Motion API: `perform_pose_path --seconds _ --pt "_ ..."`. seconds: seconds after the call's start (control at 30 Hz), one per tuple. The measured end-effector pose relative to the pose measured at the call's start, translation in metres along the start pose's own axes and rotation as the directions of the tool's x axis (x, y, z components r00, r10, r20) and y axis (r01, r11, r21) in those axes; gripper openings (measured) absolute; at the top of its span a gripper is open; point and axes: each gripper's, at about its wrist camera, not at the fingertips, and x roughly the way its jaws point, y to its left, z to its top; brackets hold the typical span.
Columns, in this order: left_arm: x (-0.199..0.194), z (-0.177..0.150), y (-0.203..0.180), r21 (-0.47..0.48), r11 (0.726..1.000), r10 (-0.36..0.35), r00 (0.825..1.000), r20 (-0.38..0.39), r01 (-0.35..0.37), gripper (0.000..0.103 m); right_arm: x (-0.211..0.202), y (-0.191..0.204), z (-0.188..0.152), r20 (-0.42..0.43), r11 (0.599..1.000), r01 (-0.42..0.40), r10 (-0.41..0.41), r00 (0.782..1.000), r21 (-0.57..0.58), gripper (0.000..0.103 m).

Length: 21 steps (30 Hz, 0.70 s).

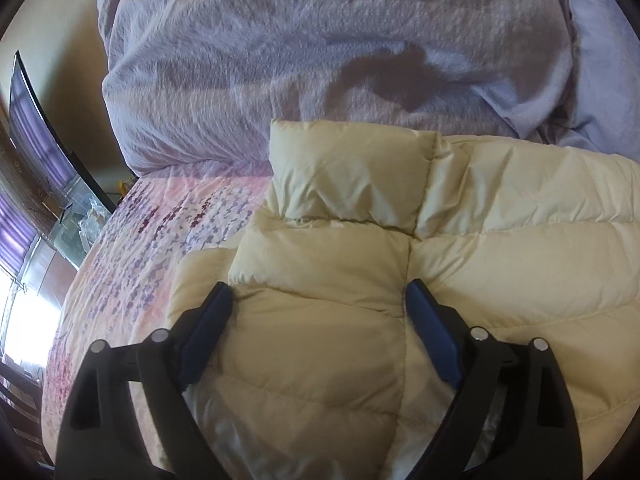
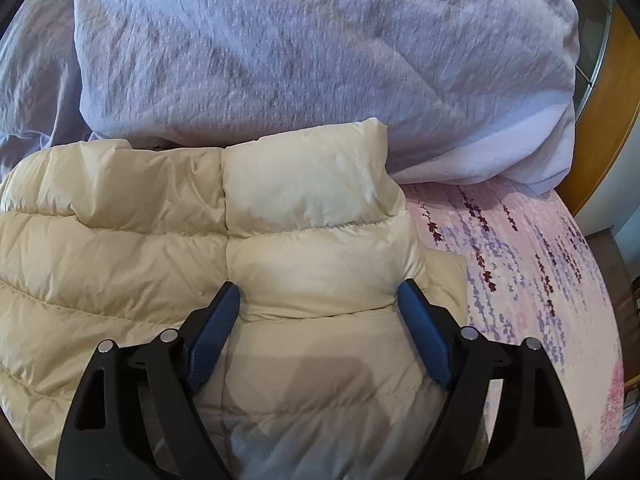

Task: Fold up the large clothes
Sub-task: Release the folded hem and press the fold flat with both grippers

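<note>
A cream quilted puffer jacket (image 1: 460, 248) lies flat on the bed, its collar toward the far side. My left gripper (image 1: 320, 300) is open, its blue pads (image 1: 208, 328) either side of the jacket's left shoulder area, pressing into the puffy fabric. In the right wrist view the same jacket (image 2: 140, 248) fills the left and middle. My right gripper (image 2: 318, 298) is open, its blue pads (image 2: 420, 332) straddling the jacket's right shoulder just below the collar (image 2: 304, 176). Neither gripper is closed on the fabric.
A bulky lavender duvet (image 1: 320, 60) lies piled just behind the collar, also in the right wrist view (image 2: 320, 48). The floral pink bedsheet (image 1: 152, 248) shows left of the jacket and on the right (image 2: 540, 260). A wooden bed frame (image 2: 608, 128) and a glass cabinet (image 1: 60, 200) border the bed.
</note>
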Motion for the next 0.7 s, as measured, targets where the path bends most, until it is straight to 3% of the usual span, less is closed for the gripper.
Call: perform_pose_path --seconds 0.4,0.7 --pt "0.008 -0.001 0.008 -0.046 0.999 -0.007 0.999 -0.048 0.005 0.099 0.011 -0.009 -0.002 -0.003 0.999 -0.024 0.024 1.0 0.028 0.091" --pt "-0.031 -0.007 0.026 -0.006 0.999 -0.04 0.996 -0.073 0.04 0.098 0.001 -0.042 0.013 -0.145 0.994 -0.068 0.08 0.986 0.084 0.091"
